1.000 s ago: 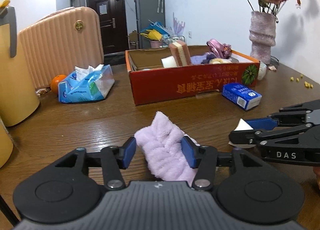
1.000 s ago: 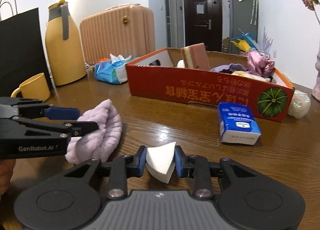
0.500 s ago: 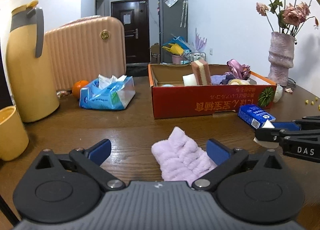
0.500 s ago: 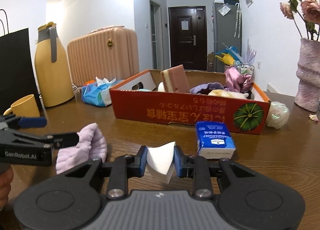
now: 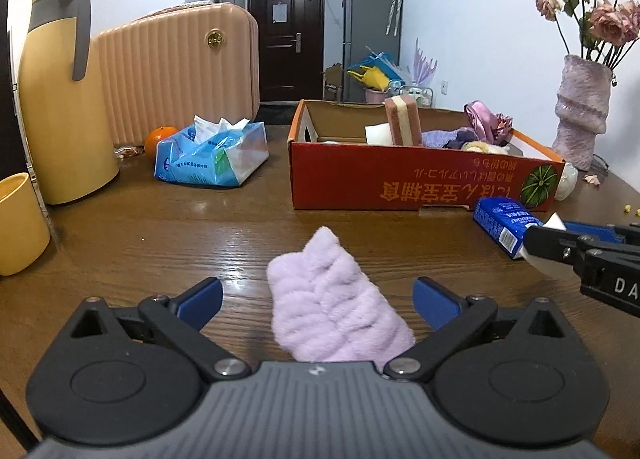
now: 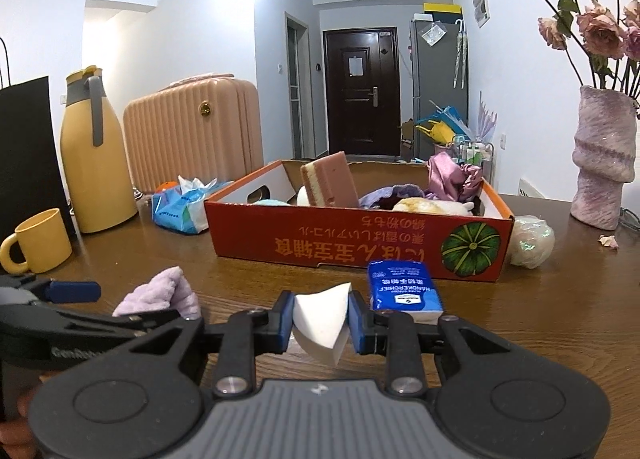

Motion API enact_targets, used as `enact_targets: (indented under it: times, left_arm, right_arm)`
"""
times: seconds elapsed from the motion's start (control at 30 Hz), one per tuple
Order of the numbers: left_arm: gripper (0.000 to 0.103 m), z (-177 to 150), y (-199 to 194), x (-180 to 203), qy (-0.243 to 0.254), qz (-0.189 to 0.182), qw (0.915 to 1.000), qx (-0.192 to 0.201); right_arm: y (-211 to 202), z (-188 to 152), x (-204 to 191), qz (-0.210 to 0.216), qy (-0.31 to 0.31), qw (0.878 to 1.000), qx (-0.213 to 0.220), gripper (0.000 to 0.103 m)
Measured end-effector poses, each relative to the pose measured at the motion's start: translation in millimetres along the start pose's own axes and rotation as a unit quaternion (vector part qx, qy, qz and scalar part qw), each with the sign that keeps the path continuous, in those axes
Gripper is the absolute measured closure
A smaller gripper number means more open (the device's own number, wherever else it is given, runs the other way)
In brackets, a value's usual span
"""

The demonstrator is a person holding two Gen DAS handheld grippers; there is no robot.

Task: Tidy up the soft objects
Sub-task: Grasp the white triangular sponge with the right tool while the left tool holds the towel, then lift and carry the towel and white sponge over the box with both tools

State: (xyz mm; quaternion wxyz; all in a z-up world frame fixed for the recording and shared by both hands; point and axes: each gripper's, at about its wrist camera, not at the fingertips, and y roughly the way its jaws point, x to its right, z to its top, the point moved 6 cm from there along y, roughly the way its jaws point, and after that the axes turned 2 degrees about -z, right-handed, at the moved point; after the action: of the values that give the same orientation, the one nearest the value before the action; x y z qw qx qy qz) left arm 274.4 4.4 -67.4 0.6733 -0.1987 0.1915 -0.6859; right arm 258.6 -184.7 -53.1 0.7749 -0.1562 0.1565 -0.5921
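The left gripper (image 5: 316,301) has just spread its jaws wide, so the lilac towel (image 5: 336,307), pinched a second ago, now lies loose on the table (image 5: 160,235). To its right, the right gripper (image 6: 320,321) pinches a white sponge (image 6: 322,317), probably bound for the red box (image 6: 360,247).

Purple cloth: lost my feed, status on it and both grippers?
Left gripper open, jaws just opened, purple cloth loose on table between them. Right gripper shut on white sponge. Blue packet sits before box.
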Motion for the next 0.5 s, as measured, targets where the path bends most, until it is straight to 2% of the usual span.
enact_targets:
  times: [0.5]
  left_arm:
    - [0.0, -10, 27, 4, -0.017, 0.063, 0.996, -0.061]
  right_arm:
    - [-11, 1, 16, -0.017, 0.012, 1.0, 0.013, 0.074]
